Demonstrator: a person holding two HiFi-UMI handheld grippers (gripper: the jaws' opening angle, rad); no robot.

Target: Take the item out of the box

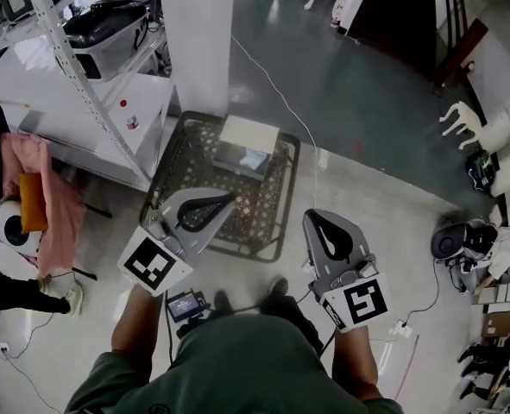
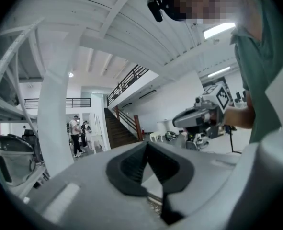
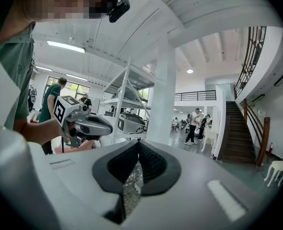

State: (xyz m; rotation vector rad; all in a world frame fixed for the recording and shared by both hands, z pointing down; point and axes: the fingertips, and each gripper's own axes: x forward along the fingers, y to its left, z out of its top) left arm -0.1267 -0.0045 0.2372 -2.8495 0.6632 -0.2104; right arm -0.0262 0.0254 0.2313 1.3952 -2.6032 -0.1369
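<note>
**Box on the mat, both grippers shut and empty**

The box [image 1: 248, 133] is a light cardboard one. It sits on the far part of a dark patterned mat [image 1: 181, 158] on the floor [image 1: 367, 102], just in front of a white pillar [image 1: 198, 33]. As for the item [image 1: 246, 159], all I can see is a dark shiny patch at the near end of the box, so I can't tell what it is.

The left gripper [image 1: 229, 197] hangs over the near part of the mat, pointing toward the box but clearly short of it. In its own view the jaws are pressed together with nothing between them.

The right gripper [image 1: 318, 217] is just off the mat's near right corner, also apart from the box. Its jaw tips meet too and hold nothing; only the mat's pattern shows through the gap lower down.

A metal shelf rack [image 1: 82, 84] stands to the left of the mat, with a pink cloth [image 1: 52, 197] beside it.
</note>
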